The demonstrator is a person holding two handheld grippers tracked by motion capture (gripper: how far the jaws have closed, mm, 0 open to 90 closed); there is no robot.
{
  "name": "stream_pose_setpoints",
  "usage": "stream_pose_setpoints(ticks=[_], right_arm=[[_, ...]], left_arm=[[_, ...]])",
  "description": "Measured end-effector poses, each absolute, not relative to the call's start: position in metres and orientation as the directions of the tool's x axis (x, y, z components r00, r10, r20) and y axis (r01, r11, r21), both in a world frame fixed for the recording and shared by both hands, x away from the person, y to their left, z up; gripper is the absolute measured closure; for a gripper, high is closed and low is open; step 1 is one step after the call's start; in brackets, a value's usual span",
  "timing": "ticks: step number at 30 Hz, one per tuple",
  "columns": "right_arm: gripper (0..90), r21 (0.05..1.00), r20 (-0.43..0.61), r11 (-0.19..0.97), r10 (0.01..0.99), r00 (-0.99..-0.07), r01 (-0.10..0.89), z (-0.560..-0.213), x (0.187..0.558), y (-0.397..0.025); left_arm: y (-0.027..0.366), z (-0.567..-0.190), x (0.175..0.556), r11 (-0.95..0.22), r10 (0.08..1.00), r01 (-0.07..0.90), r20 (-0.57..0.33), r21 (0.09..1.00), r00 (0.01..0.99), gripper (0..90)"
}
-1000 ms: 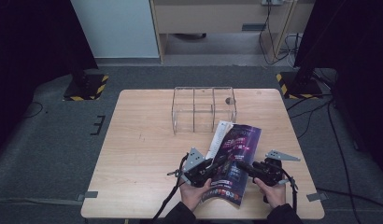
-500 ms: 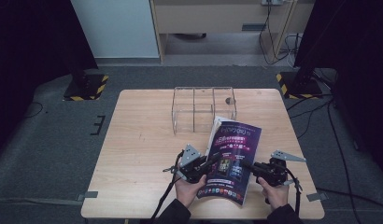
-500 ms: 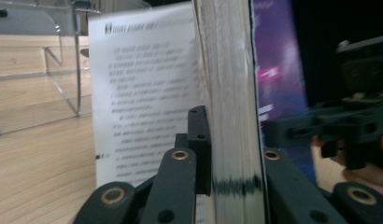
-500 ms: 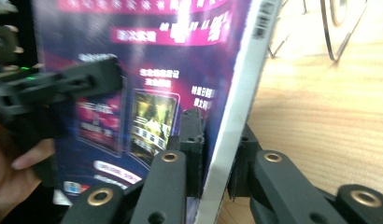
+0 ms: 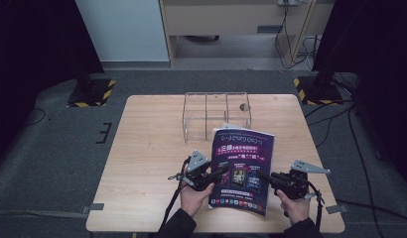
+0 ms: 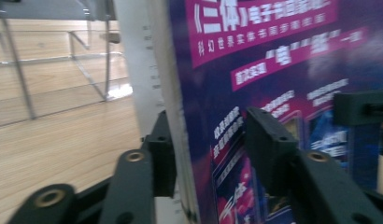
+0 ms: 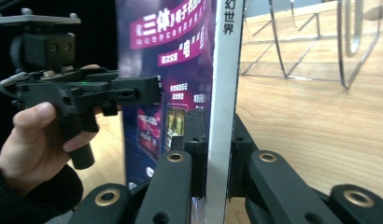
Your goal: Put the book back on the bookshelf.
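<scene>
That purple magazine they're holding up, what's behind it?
Behind the magazine stands a wire rack on the wooden table. The magazine covers the rack's near right corner and the tabletop beneath itself, so nothing there can be seen.

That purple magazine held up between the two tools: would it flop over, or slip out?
The magazine probably flexes little: its white spine looks fairly thick and its cover lies flat. The glossy-looking cover may be slippery, yet the left hand-held gripper and right hand-held gripper each clamp an edge, so slipping seems unlikely.
</scene>
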State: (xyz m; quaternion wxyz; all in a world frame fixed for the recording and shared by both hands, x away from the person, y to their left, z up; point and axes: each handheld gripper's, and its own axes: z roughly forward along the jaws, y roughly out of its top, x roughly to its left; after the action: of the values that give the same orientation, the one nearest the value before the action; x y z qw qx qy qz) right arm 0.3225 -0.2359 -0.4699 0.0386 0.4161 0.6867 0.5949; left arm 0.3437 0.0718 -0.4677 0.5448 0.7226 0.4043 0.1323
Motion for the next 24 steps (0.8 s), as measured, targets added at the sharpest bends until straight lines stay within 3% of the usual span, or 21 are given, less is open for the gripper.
stream_pose_setpoints(ticks=[14,24], right_arm=[[82.9,0.863,0.448,-0.1,0.601,-0.662,0.494,-0.452,0.319,-0.234],[82.9,0.883,0.428,-0.132,0.616,-0.662,0.45,-0.43,0.323,-0.228]], left_arm=[[0.132,-0.463,0.342,-0.098,0.832,0.463,-0.183,0.881,0.524,33.0],[0.188,-0.483,0.336,-0.031,0.9,0.527,-0.206,0.85,0.385,29.9]])
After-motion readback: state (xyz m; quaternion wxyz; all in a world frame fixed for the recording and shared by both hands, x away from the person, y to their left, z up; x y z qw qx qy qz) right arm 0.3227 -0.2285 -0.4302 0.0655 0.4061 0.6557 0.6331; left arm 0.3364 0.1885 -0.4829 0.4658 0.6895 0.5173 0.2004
